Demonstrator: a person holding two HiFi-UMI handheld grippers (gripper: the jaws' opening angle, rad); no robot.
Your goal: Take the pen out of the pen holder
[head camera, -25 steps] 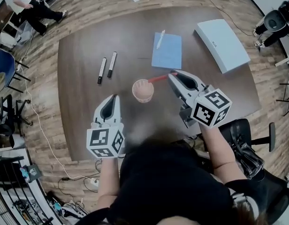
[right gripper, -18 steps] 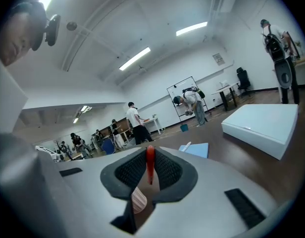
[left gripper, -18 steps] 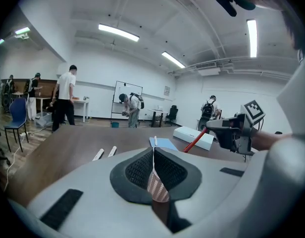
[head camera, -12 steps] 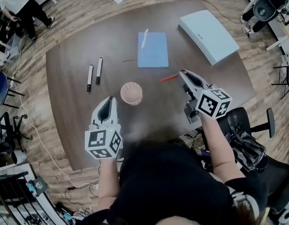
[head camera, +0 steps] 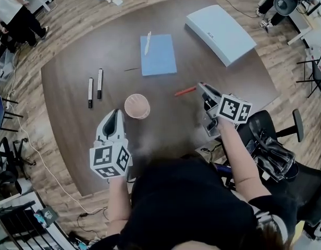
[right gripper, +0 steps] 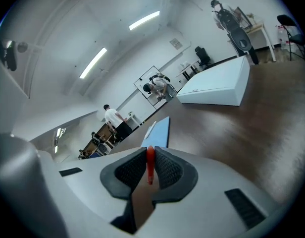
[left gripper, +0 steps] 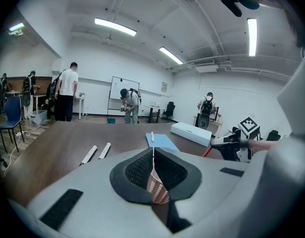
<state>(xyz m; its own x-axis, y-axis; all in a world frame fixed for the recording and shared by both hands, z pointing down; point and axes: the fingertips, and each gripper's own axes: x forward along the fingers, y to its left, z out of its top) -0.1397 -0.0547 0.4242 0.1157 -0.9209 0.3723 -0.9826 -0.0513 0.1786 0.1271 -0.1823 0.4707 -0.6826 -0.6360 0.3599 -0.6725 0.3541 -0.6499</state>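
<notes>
Overhead, right gripper [head camera: 202,86]: red pen [head camera: 185,91] jutting toward frame left, clear of pen holder [head camera: 137,106].
Right gripper view only: jaws clamped on red pen.
Left gripper [head camera: 116,113]: jaws together, beside pen holder.

Table [head camera: 72,119]: we're looking at dark brown wood grain, edge to edge.
Pen holder [head camera: 137,106]: pale pink, and we catch a fine pattern of light slots round its wall.
Pen [head camera: 185,91]: bright red, we can't miss it.
Left gripper [head camera: 116,112]: we see a light grey shell, black ribbed pads and a cube of black-and-white square markers.
Right gripper [head camera: 200,86]: we get the same grey and black, with black squares on a white cube.
Sheet [head camera: 158,54]: we call it flat light blue, toward the far edge.
Slim pen [head camera: 147,42]: white against that blue.
Markers [head camera: 90,92]: two, each part white, part black, near the left edge.
Box [head camera: 220,27]: pale bluish white at the far right corner.
Floor [head camera: 72,9]: we see light brown planks.
</notes>
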